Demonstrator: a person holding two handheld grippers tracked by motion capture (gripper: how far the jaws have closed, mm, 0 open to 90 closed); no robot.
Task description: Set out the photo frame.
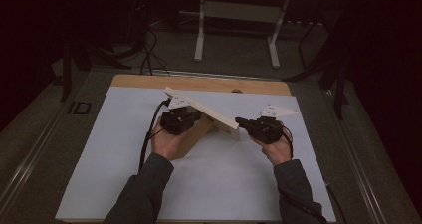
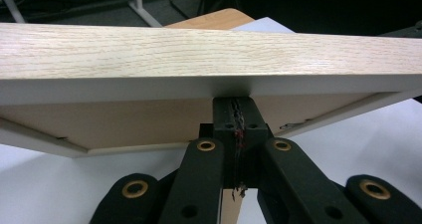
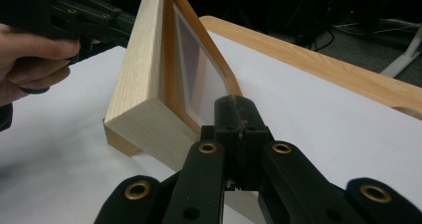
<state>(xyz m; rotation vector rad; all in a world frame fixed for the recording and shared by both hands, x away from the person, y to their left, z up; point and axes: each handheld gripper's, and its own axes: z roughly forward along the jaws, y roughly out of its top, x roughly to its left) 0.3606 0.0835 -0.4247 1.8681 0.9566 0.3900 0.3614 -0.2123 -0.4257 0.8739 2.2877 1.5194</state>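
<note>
A light wooden picture frame [image 1: 215, 116] stands tilted on the white sheet, with its lower right corner on the table. In the left gripper view its rim [image 2: 199, 50] runs across above my jaws. My left gripper [image 1: 197, 116] is shut, with its tips pressed up against the frame's back edge [image 2: 238, 107]. My right gripper [image 1: 239, 120] is shut too, and its tips touch the frame's inner face near the lower corner [image 3: 234, 107]. The frame's corner [image 3: 144, 94] is close in the right gripper view, with the left gripper [image 3: 74, 15] and its hand behind it.
A white sheet [image 1: 224, 179] covers a wooden tabletop [image 1: 199, 83] whose far edge shows bare. Beyond the table stand white desk legs [image 1: 200, 35], and dark cables [image 1: 148, 52] lie on the floor. Both sleeves come in from the bottom edge.
</note>
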